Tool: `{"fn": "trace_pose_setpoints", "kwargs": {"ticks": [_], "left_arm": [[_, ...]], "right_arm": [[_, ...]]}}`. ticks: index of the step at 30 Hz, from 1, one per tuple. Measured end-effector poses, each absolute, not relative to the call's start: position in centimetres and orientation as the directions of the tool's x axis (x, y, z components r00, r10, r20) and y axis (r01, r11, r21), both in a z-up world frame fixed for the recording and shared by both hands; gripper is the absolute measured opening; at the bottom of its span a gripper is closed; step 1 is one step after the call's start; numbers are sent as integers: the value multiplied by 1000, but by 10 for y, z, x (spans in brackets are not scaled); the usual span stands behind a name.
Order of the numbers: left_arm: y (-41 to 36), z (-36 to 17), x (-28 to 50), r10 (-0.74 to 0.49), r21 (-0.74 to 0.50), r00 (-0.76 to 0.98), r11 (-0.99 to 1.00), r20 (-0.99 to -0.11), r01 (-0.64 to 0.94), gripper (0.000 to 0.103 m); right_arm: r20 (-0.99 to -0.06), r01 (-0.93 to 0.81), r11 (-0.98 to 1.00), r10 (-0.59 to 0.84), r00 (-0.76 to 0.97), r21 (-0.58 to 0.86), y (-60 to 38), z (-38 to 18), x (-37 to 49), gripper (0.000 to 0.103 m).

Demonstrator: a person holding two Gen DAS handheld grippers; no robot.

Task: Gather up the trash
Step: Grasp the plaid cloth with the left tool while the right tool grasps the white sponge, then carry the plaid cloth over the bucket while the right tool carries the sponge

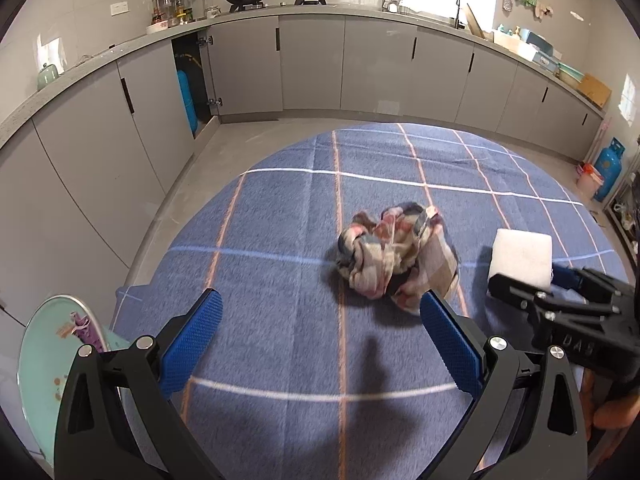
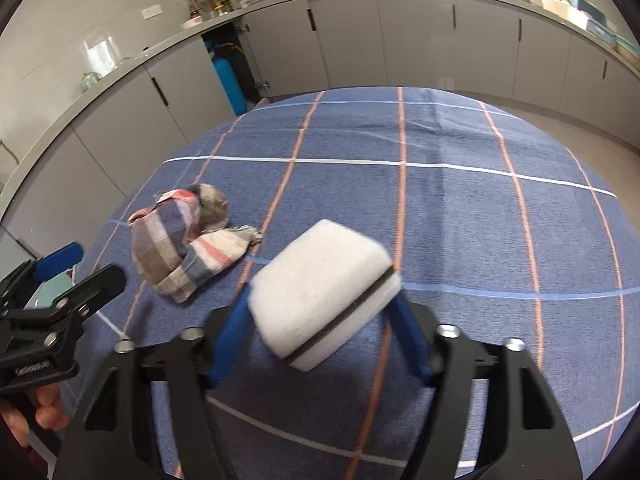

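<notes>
My right gripper [image 2: 320,300] is shut on a white sponge [image 2: 320,288] with a dark stripe, held tilted just above the blue plaid tablecloth [image 2: 460,220]. A crumpled checked cloth [image 2: 184,236] lies on the tablecloth to its left. In the left wrist view that cloth [image 1: 394,256] sits just beyond my left gripper [image 1: 320,300], which stands wide open with nothing between its blue pads. The right gripper [image 1: 536,280] and its sponge [image 1: 520,256] show at the right there. The left gripper [image 2: 80,270] appears at the left edge of the right wrist view.
A teal plate [image 1: 44,360] with food scraps and a purple scrap sits at the table's near left edge. Grey kitchen cabinets [image 1: 312,64] curve around behind, one door open on a blue cylinder [image 1: 188,96]. A blue gas bottle [image 1: 608,168] stands at the far right.
</notes>
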State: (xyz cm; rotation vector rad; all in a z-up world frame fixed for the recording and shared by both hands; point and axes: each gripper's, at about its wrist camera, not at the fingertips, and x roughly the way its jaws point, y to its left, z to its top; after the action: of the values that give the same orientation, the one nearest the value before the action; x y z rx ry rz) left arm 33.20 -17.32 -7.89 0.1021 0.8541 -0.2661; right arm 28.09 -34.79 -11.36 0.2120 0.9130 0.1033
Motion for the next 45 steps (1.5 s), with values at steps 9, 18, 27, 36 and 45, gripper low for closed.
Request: {"fn": "trace_pose_setpoints", "kwargs": {"ticks": [9, 18, 27, 36, 45], "left_arm": [[-197, -78, 345, -197, -1, 637, 956, -745, 295, 97], [-223, -96, 364, -210, -18, 595, 950, -775, 311, 70], [-227, -92, 354, -254, -27, 587, 930, -769, 367, 33], [-191, -62, 312, -246, -14, 636, 938, -732, 346, 33], [-145, -43, 260, -245, -19, 659, 944, -711, 330, 33]], "right_arm": [[-743, 27, 966, 181, 644, 258, -354, -103, 263, 42], [-696, 124, 961, 86, 712, 246, -373, -84, 224, 44], [-666, 151, 952, 69, 743, 267, -369, -72, 203, 44], [-628, 145, 952, 60, 776, 269, -342, -53, 174, 44], [-613, 123, 948, 88, 785, 294, -305, -45, 145, 45]]}}
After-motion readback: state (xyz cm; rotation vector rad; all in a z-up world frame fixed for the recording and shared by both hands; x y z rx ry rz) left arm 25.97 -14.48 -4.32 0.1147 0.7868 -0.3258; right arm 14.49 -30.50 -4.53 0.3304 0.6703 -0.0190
